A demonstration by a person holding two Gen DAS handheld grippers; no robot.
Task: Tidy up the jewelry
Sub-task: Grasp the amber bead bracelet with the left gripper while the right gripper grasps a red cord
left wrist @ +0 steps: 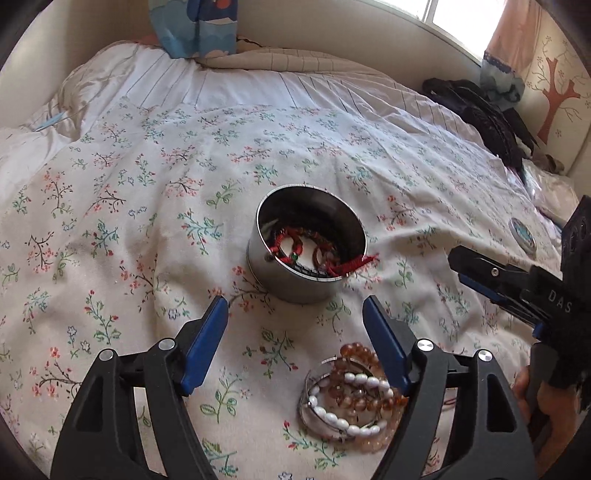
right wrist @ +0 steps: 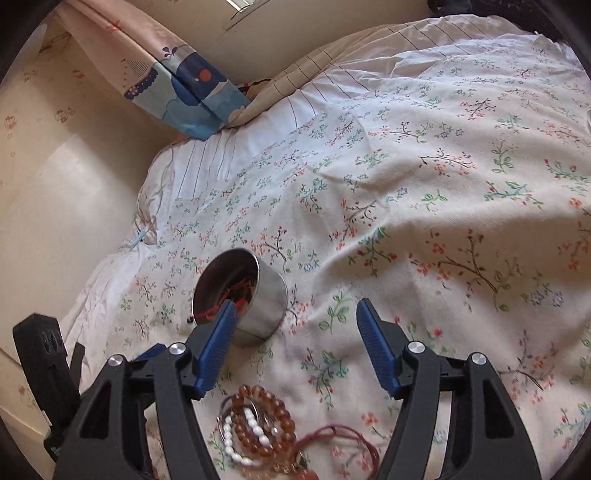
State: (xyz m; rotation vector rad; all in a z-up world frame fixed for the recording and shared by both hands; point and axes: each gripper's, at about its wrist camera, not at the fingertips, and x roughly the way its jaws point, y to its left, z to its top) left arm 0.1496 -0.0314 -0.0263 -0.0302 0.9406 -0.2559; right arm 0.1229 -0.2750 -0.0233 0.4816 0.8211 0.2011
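Observation:
A round metal tin (left wrist: pixel 306 251) stands on the floral bedspread (left wrist: pixel 147 206) with red cord and dark beads inside; a red tassel hangs over its rim. In the right wrist view the tin (right wrist: pixel 258 302) sits just beyond the left blue finger. A heap of amber and white bead bracelets (left wrist: pixel 351 395) lies near the front, below my left gripper (left wrist: pixel 295 310), which is open with nothing between its fingers. My right gripper (right wrist: pixel 295 314) is open over the spread, and the bracelets (right wrist: pixel 255 424) with a red cord (right wrist: pixel 343 435) lie below it. The right gripper (left wrist: pixel 491 280) also shows at the right edge.
A small round lid with a blue pattern (left wrist: pixel 522 234) lies on the bed at the right. Dark clothing (left wrist: pixel 487 114) is piled at the far right by the wall. A blue patterned pillow (left wrist: pixel 195 26) rests at the head. The bed edge and pale wall (right wrist: pixel 55 206) are on the left.

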